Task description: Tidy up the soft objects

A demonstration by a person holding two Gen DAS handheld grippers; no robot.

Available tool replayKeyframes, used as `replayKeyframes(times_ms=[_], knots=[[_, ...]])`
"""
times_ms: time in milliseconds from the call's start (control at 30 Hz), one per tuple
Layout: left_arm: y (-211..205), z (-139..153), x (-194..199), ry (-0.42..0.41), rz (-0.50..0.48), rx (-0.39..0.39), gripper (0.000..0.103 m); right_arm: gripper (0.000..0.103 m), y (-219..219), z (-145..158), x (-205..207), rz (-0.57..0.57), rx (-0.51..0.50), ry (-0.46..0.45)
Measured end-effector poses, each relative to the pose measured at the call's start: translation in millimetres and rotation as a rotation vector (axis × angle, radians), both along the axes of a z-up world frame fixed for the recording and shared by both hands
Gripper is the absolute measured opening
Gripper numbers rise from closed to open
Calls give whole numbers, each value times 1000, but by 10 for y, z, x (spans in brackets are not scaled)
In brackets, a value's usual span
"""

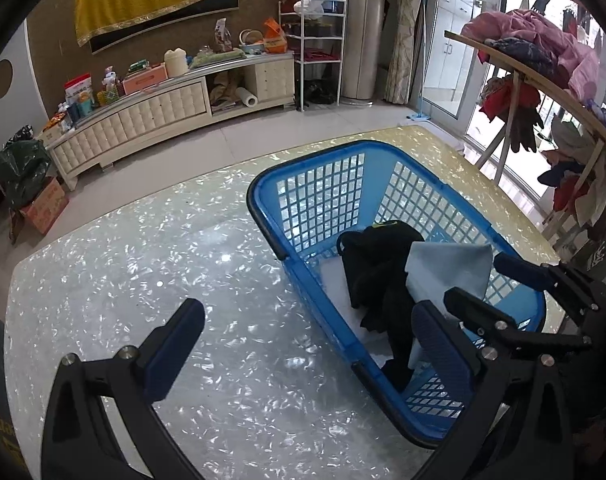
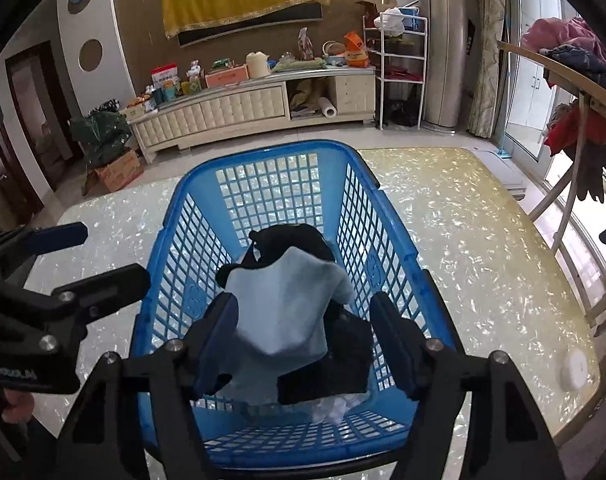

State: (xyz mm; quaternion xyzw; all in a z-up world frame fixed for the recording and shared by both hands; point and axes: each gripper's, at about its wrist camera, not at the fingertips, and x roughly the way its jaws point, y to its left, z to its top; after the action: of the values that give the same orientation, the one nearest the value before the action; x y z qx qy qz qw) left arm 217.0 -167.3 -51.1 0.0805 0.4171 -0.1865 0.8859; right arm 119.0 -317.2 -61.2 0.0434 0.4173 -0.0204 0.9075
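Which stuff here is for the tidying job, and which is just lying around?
For the job: blue basket, light blue cloth, black garment, white cloth, right gripper, left gripper.

Just lying about: white round object on the table, pink clothes on the rack, paper roll.

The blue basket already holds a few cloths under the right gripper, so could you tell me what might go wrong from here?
1. The light blue cloth lies between the open right gripper's fingers and may snag as it withdraws.
2. The black garment is piled loosely, so it could drag along.
3. The blue basket looks light; bumping its rim might slide it across the glossy table.
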Motion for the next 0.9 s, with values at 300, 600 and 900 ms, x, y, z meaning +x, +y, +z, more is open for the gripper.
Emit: replayKeyframes(times_ms=[300, 600, 900], knots=[[11, 61, -80, -13, 13, -12, 103, 103, 14, 83, -52, -13, -25, -16], [70, 220, -290, -49, 14, -33, 103, 103, 62, 250, -184, -14, -52, -44], [341, 431, -585, -101, 54, -64, 103, 103, 379, 481, -342, 32, -65, -90]])
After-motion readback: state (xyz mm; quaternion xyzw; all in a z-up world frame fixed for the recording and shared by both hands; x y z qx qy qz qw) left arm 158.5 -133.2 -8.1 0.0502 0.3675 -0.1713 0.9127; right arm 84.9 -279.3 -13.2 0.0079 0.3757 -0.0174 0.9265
